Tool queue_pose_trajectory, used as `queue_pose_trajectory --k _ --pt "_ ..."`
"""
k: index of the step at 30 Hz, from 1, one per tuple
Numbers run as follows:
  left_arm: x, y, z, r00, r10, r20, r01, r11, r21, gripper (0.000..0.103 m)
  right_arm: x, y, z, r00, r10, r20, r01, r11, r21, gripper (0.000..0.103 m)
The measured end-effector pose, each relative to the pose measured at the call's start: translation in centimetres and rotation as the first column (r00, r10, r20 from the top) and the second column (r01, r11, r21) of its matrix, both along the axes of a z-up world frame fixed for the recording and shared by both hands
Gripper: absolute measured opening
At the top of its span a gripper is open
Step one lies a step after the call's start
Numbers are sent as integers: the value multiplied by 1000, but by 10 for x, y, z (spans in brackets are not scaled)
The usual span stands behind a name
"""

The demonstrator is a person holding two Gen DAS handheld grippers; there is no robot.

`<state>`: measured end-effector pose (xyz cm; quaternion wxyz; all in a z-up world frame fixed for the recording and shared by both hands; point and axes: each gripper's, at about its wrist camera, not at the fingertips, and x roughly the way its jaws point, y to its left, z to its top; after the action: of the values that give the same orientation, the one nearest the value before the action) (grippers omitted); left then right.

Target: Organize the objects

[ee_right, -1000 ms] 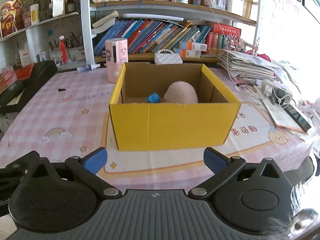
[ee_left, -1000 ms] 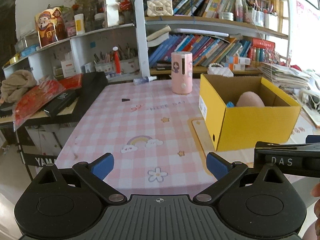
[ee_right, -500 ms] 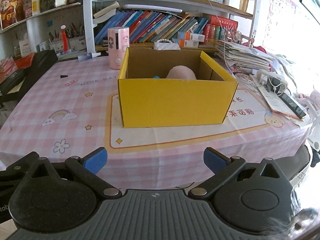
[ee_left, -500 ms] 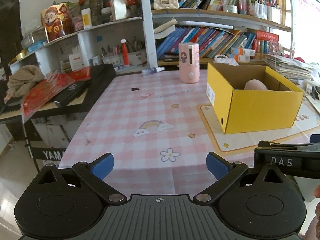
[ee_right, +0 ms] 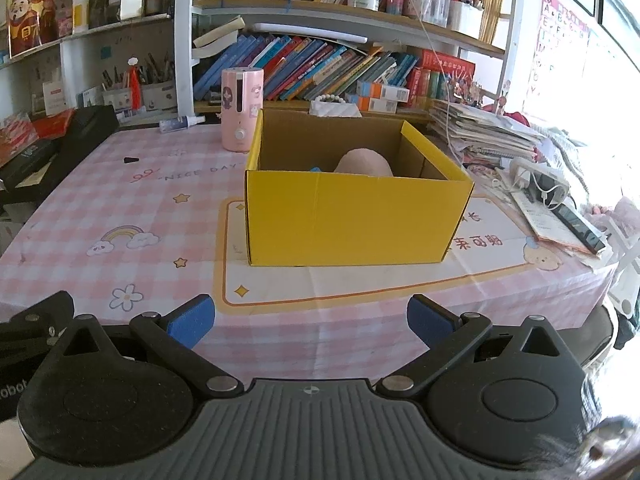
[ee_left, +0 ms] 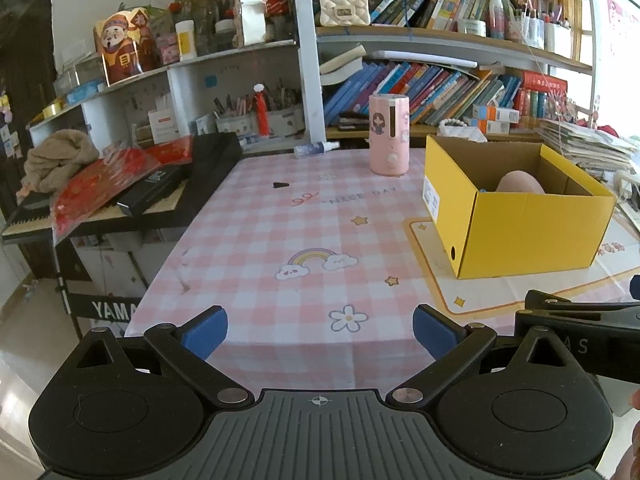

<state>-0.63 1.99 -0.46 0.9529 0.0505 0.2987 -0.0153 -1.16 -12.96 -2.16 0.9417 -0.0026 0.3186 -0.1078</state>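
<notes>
Left wrist: pink checked tablecloth [ee_left: 280, 216]; bookshelves [ee_left: 440, 32] behind; yellow box [ee_left: 520, 232].

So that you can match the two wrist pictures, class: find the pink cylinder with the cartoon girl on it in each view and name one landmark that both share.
Left wrist view: the pink cylinder stands upper centre, at the table's far edge, left of the yellow box.
Right wrist view: the pink cylinder stands upper left of centre, behind the box's far left corner.
Shared landmark: the rainbow print on the tablecloth.
</notes>
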Motion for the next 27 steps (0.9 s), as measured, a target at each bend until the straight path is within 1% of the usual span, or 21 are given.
queue_pose_trajectory --k 9,17,27 --pt "-1 0 0 1000 3 5 -3 1000 -31 100 -2 -1 0 1000 -12 -3 12 1000 -5 103" --pt "-2 -1 0 1000 9 11 -9 1000 -18 100 -3 0 1 1000 -31 -3 30 999 -21 103" --pt "-2 0 0 1000 9 2 -9 1000 -29 100 -4 1 1 999 -41 -3 41 999 -29 103"
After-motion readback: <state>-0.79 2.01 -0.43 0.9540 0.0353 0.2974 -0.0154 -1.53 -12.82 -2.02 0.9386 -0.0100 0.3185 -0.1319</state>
